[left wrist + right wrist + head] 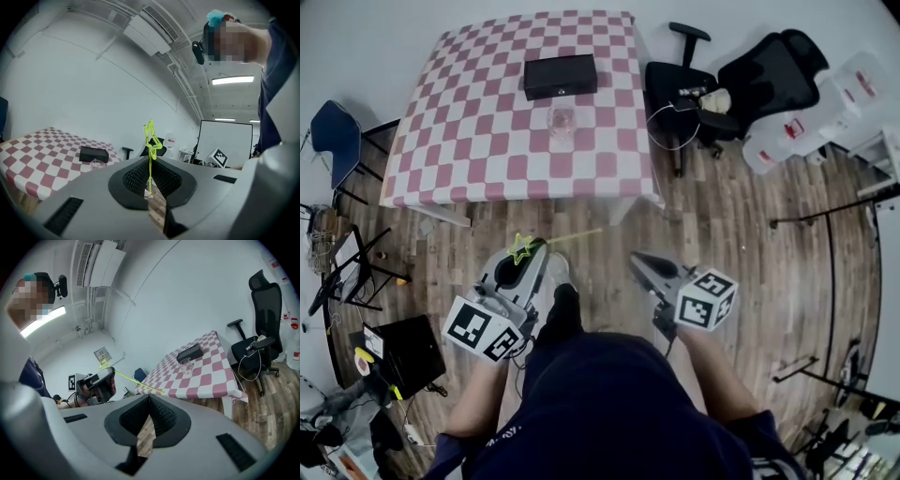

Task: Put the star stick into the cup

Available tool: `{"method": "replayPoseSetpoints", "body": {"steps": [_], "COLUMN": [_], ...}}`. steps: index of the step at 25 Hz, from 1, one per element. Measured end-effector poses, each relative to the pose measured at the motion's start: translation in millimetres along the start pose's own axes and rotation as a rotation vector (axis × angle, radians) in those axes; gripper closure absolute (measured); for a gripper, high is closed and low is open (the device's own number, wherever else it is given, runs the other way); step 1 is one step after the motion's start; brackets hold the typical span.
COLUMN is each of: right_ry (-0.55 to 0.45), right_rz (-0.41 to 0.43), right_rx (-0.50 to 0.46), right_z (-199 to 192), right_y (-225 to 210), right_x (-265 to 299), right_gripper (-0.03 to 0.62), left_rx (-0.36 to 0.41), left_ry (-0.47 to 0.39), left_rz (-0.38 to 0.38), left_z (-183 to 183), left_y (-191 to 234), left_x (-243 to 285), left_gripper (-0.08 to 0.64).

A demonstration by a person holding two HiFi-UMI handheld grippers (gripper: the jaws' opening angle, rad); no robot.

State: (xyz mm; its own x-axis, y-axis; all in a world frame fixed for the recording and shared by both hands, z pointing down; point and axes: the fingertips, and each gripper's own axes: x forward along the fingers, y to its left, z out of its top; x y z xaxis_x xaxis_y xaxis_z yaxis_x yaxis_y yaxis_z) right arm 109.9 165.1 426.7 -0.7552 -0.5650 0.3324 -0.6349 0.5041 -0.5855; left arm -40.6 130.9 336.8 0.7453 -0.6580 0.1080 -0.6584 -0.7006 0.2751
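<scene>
A yellow-green star stick [525, 247] is clamped in my left gripper [533, 251], star end by the jaws and thin shaft pointing right. In the left gripper view the star [150, 138] stands above the shut jaws. The clear cup [562, 120] stands on the pink-and-white checkered table [469, 141], in front of a black box [560, 75] and far ahead of both grippers. My right gripper [640, 259] hovers over the floor, shut and holding nothing. The right gripper view shows the stick [133, 380], the left gripper [101, 383] and the cup [186, 365].
A black office chair [694, 89] stands right of the table, with another dark chair and white containers [825, 112] beyond it. A blue chair [333, 136] and dark equipment [403, 347] sit at the left. The person stands on wooden floor [731, 234] before the table.
</scene>
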Motion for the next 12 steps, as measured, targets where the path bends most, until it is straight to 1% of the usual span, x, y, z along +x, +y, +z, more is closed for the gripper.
{"method": "replayPoseSetpoints", "body": {"steps": [6,12], "right_ry": [0.036,0.049], "right_rz": [-0.024,-0.056], "right_rx": [0.025,0.031], "right_z": [38.8,87.7], "right_y": [-13.5,-24.7], "right_x": [75.7,134.9], "right_gripper": [0.577,0.577], "left_rx": [-0.024,-0.017], "left_ry": [0.024,0.028], "left_rz": [-0.032,-0.047], "left_z": [14.2,43.5], "left_y": [81.3,155.2], "left_x": [28.6,52.9], "left_gripper": [0.522,0.522]}}
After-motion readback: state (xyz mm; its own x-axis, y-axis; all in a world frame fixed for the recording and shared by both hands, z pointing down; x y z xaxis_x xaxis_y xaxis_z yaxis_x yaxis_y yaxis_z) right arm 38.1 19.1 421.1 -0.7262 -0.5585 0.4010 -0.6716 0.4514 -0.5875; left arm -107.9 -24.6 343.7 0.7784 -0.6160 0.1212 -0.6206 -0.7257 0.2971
